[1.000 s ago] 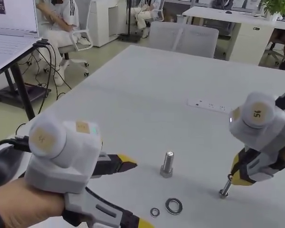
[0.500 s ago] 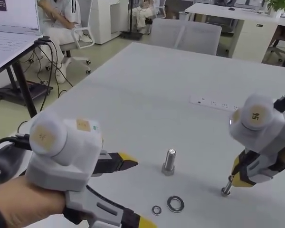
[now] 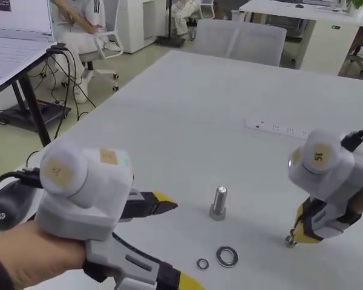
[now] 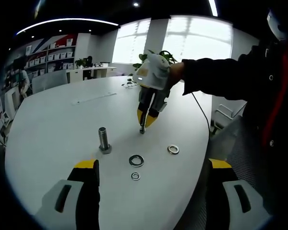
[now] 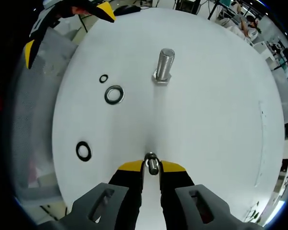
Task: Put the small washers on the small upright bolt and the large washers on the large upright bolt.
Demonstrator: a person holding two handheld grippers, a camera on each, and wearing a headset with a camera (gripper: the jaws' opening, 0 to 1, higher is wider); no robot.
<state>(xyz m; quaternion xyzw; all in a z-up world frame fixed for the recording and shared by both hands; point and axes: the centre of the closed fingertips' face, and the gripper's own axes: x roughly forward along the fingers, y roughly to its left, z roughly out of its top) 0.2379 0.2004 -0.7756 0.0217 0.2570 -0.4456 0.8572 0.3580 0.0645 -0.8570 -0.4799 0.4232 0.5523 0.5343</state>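
Head view: a long white power strip point(image 3: 278, 128) lies well beyond the large upright steel bolt point(image 3: 218, 202). Near the bolt lie a large steel washer point(image 3: 227, 256) and a small steel washer point(image 3: 202, 264). The right gripper point(image 3: 296, 232) carries a round label whose two digits I cannot read.

Left gripper view: the left gripper point(image 4: 153, 164) gapes wide and empty. A third steel washer point(image 4: 173, 149) lies apart.

Right gripper view: the jaws pinch the small steel bolt point(image 5: 151, 162), which stands on the white table point(image 5: 216, 96).

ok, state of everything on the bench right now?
large bolt: upright, no washer on it.
small bolt: standing on the table, clamped in the right gripper.
small washer: flat on the table, loose.
large washer: flat, loose, beside the small washer.
third washer: flat, loose, apart from the other two.
left gripper: open, empty.
right gripper: shut on the small bolt.
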